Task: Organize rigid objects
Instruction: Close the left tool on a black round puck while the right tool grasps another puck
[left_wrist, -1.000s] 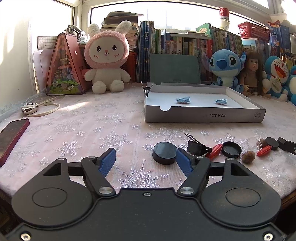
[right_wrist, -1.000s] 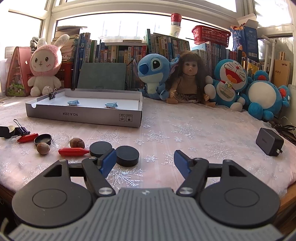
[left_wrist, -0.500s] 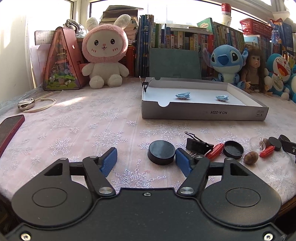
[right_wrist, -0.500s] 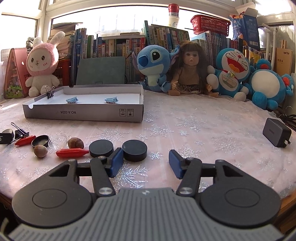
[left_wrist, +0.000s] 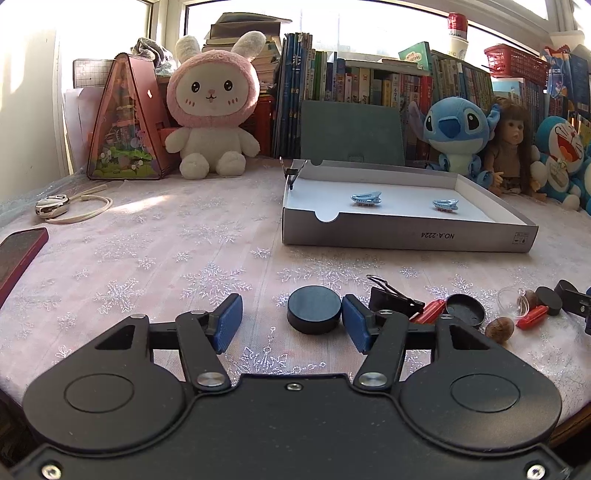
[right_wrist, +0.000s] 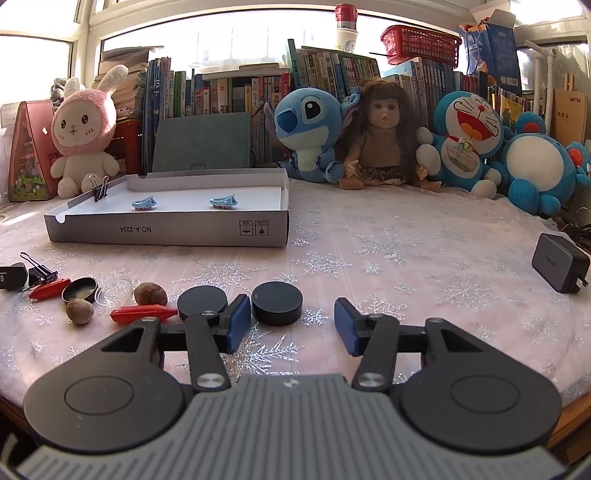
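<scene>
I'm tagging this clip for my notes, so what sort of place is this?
Most likely a room in a home, perhaps a child's room or study by a window. A row of books lines the sill, plush toys such as the pink bunny sit before them, and a snowflake-patterned tablecloth covers the table.

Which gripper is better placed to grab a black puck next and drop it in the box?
Left, I think, narrowly. The left gripper has a puck between its open, just-closing pads, near one finger. The right gripper, also closing, has its puck just ahead, by one finger. The box lies beyond.
</scene>
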